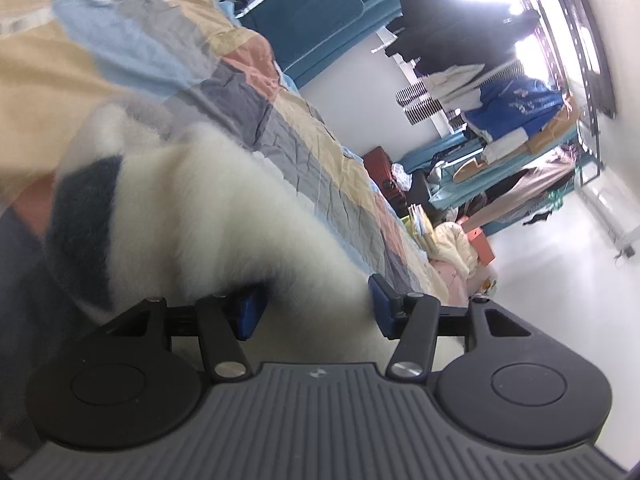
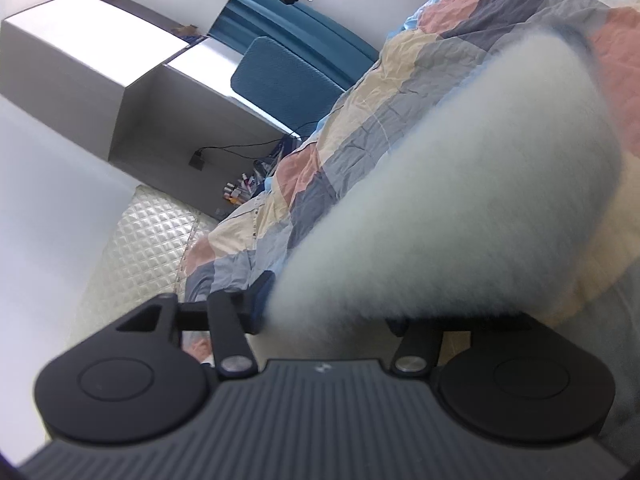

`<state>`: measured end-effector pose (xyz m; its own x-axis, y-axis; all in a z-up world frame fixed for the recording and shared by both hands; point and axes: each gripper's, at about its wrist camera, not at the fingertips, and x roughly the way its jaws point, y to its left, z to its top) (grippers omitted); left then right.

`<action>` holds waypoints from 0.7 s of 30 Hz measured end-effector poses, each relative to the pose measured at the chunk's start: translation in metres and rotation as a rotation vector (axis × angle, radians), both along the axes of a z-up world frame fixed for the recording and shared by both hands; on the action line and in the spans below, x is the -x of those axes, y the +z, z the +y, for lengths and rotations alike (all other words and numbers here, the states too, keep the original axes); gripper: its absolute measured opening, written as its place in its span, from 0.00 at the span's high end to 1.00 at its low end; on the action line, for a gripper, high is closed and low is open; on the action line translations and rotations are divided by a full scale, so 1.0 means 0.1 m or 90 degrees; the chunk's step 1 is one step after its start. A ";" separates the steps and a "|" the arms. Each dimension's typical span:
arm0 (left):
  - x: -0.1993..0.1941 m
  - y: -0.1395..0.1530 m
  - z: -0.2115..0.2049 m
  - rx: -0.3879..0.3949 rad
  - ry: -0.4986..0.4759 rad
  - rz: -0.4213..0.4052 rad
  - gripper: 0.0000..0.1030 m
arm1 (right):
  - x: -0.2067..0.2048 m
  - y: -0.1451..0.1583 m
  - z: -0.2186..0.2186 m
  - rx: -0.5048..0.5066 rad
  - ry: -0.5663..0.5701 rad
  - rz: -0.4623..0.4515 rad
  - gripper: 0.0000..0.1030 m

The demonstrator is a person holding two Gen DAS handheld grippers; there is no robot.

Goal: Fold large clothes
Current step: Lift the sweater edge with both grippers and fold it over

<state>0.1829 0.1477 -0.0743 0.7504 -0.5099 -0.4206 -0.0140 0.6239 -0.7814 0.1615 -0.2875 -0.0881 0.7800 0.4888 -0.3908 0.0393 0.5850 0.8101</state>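
A fluffy white garment [image 1: 208,216] with a dark navy patch [image 1: 80,220] lies over a patchwork quilt [image 1: 256,92] on the bed. My left gripper [image 1: 314,308] has its blue pads wide apart, and a thick bunch of the white fleece sits between them. In the right wrist view the same white fleece [image 2: 460,184] rises up from my right gripper [image 2: 326,312]. Its jaws are also wide apart around the bunched fabric; the right finger is mostly hidden by it.
A clothes rack [image 1: 500,92] with hanging and piled clothes stands across the room beyond the bed edge. A red suitcase [image 1: 380,168] and clutter sit on the floor. In the right wrist view a white desk [image 2: 132,80], a blue chair [image 2: 280,72] and a quilted mattress [image 2: 148,240] lie left of the bed.
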 end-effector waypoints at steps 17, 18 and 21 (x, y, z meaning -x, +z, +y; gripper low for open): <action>-1.68 -0.71 0.02 -0.005 -0.056 0.034 0.40 | -1.26 -0.53 0.03 0.056 -0.032 0.073 0.38; -1.74 -0.78 0.02 -0.001 -0.058 0.032 0.40 | -1.33 -0.58 0.04 0.063 -0.032 0.076 0.38; -1.90 -0.92 0.02 -0.008 -0.069 0.024 0.40 | -1.55 -0.73 0.03 0.072 -0.033 0.088 0.38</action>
<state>0.3726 0.1495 -0.1660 0.6745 -0.5821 -0.4540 0.0253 0.6328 -0.7739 0.3162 -0.2846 -0.1612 0.7382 0.3957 -0.5463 0.1786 0.6662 0.7240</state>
